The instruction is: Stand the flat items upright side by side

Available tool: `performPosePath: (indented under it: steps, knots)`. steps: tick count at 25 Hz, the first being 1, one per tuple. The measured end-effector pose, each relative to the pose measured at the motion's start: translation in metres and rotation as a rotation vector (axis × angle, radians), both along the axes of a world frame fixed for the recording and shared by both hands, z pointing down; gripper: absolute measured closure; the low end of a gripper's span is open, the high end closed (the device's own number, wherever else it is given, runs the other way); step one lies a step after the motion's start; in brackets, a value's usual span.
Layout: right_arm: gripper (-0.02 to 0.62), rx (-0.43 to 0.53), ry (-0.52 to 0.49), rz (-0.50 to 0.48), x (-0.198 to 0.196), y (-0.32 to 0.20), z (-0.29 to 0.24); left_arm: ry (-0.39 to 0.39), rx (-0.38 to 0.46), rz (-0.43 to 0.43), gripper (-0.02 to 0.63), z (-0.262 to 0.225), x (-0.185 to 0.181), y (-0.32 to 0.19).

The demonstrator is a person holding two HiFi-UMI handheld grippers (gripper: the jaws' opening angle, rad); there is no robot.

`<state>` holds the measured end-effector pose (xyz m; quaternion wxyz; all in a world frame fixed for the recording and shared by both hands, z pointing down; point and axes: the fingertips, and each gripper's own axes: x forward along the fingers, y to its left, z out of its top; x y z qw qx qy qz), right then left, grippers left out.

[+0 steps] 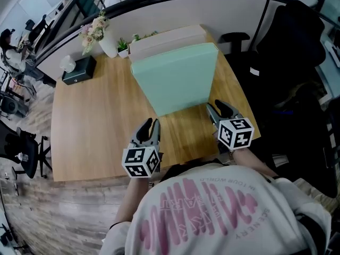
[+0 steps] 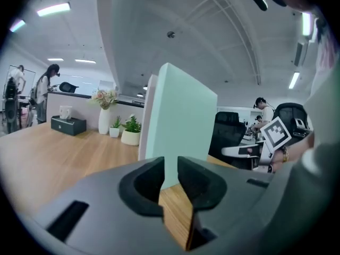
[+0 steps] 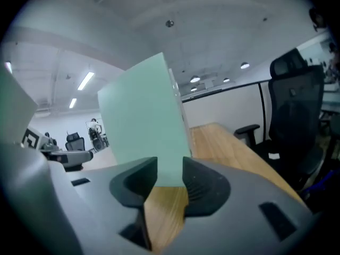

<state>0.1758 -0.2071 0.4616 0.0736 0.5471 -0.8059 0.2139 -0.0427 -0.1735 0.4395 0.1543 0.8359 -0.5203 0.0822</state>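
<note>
Where the wooden table comes nearest the person, the left gripper and the right gripper reach forward side by side, well apart. The left gripper's jaws stand nearly together, clamped on the lower left corner of the mint-green panel. The right gripper's jaws stand a little wider and are closed on the lower right corner of the same panel, which fills the gap between them. The mint-green panel stands on its lower edge at mid-table, with its broad face towards the person. Just behind it stands a pale panel of similar width, close against the green one; whether the two touch cannot be told. At the far left edge of the table are a potted plant, a vase of flowers and a dark tissue box. A black office chair stands beyond the right edge.
</note>
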Motion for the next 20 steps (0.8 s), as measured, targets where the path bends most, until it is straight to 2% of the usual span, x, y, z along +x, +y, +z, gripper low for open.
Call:
performPosePath:
  steps: [4, 6, 8, 14, 20]
  knots:
    - [0.531, 0.001, -0.143, -0.034, -0.004, 0.023, -0.03, 0.012, 0.019, -0.033, 0.604, -0.022, 0.023, 0.028]
    - [0.587, 0.012, -0.176, -0.06, -0.004, 0.037, -0.047, 0.031, 0.046, -0.045, 0.604, -0.038, 0.038, 0.044]
    - [0.597, 0.025, -0.197, -0.1, -0.002, 0.053, -0.064, 0.07, 0.065, -0.064, 0.604, -0.052, 0.053, 0.062]
    - [0.597, 0.105, -0.12, -0.184, 0.012, 0.117, -0.105, 0.199, 0.082, -0.176, 0.604, -0.083, 0.076, 0.114]
    - [0.597, 0.177, -0.073, -0.205, 0.029, 0.163, -0.125, 0.172, 0.094, -0.208, 0.604, -0.093, 0.092, 0.159]
